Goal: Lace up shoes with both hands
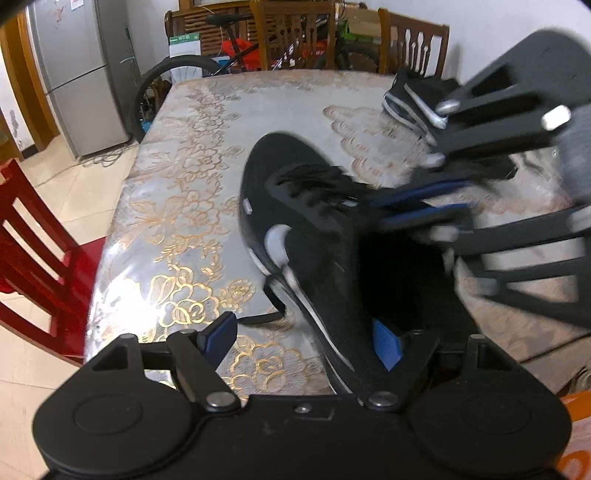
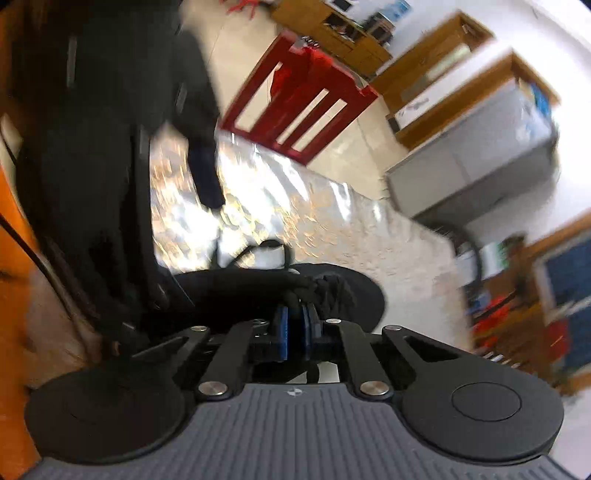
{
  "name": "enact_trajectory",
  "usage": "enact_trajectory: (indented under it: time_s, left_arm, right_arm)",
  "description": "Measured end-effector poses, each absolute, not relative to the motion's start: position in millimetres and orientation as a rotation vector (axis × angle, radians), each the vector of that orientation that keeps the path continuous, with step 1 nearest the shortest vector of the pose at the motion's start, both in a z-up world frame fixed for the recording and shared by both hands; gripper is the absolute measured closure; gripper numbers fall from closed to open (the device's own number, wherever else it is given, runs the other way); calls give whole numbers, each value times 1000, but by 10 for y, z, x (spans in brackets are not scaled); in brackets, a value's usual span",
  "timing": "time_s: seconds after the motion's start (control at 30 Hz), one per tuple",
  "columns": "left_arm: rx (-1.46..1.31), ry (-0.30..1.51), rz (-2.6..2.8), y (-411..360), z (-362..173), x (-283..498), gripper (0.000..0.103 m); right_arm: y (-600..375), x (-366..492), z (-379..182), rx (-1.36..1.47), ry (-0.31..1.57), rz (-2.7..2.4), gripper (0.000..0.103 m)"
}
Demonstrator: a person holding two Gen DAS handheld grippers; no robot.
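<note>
A black sneaker (image 1: 295, 206) with a white sole stripe lies on the patterned table (image 1: 177, 192), toe away from me. My left gripper (image 1: 303, 343) is open; its blue pads straddle the shoe's heel side, one pad (image 1: 219, 334) over the table, the other (image 1: 386, 345) by the shoe's opening. A loose black lace (image 1: 273, 310) trails beside the heel. My right gripper (image 1: 424, 203) reaches in from the right, its blue pads close together at the laces. In the right wrist view it (image 2: 295, 325) is shut on the black lace (image 2: 314, 288) over the shoe (image 2: 332, 291).
A second black sneaker (image 1: 413, 96) lies at the table's far right. A red chair (image 1: 33, 251) stands left of the table, wooden chairs (image 1: 291, 33) and a bicycle (image 1: 177, 74) behind it, a fridge (image 1: 77, 70) at the far left.
</note>
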State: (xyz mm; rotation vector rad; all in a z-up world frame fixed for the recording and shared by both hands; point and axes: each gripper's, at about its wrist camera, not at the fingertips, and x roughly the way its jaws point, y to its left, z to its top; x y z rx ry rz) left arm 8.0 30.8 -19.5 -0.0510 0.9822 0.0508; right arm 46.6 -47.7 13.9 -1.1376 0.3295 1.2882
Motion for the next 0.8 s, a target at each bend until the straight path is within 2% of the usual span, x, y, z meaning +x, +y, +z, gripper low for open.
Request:
enact_trajectory:
  time_s: [0.07,0.33,0.47,0.67,0.7,0.77,0.8]
  left_arm:
    - [-52,995,38,296,-225,87,28]
    - [-20,1052,-43,157,-367,80,28]
    - [-105,1045,-61,166,-383,179,39]
    - [-285,1063,-140,177,-356,458,39]
    - [-292,1051,-169,170,-319,417,38]
    - [-281,1043,-201,216,-239,289,35]
    - [-267,1051,-196,281,-202,235,32]
  right_arm:
    - [-528,494,234,-1076,419,1342,95]
    - [-691,368,259,-948,465,1358,94]
    - [-610,370,263,-931,439,1311,95]
    - [-495,553,291,-1246,314,1413,94]
    - [-491,615,309,-1301,328,1409,90]
    - [-561,748,353,-1319,395,1328,68]
    - [-638,799,397,-1273,431,1289,65]
